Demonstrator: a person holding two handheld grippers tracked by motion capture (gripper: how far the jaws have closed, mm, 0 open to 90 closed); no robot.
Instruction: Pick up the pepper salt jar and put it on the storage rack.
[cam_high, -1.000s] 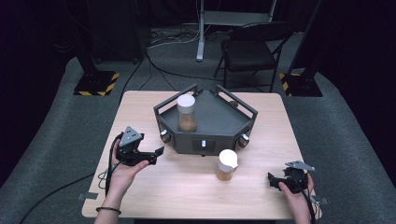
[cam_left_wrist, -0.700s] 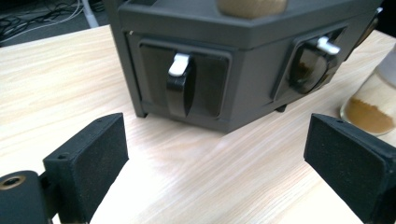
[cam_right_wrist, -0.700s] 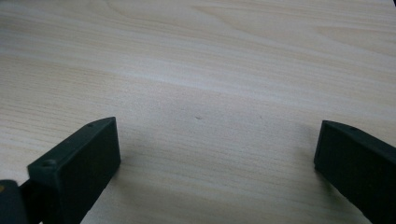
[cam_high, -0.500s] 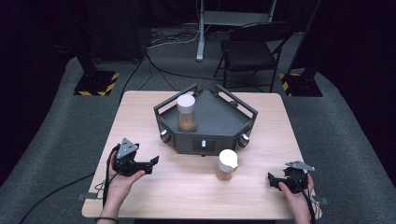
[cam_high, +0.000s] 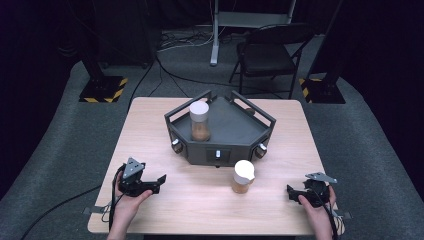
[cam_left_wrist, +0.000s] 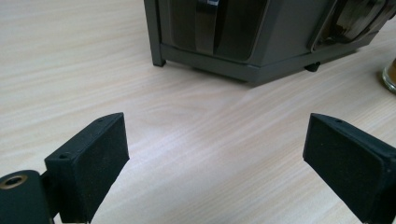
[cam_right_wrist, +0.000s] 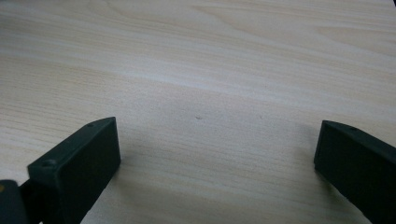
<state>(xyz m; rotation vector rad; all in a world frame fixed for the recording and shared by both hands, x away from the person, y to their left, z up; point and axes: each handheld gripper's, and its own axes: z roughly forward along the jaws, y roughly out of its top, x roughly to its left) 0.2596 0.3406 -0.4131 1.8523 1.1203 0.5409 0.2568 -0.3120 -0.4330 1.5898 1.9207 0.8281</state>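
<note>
A dark grey five-sided tray (cam_high: 227, 131) stands at the middle back of the wooden table (cam_high: 150, 130). Inside its left part stands a clear jar with a white lid (cam_high: 199, 120) and brown contents. A second white-lidded jar (cam_high: 243, 176) stands on the table just in front of the tray. My left gripper (cam_high: 159, 181) rests low at the front left, jaws wide open and bare (cam_left_wrist: 215, 149), pointing at the tray's base (cam_left_wrist: 243, 42). My right gripper (cam_high: 291, 192) sits at the front right, open over bare wood (cam_right_wrist: 215, 140).
Behind the table are a black folding chair (cam_high: 270, 55), a stand's pole (cam_high: 216, 30) and two posts with yellow-black striped bases (cam_high: 102, 90). Cables run over the grey floor. The second jar's edge (cam_left_wrist: 388, 74) shows at the right of the left gripper view.
My left hand has dropped and drawn back toward the table's front-left edge with its gripper open. The right hand and both jars have stayed put.
</note>
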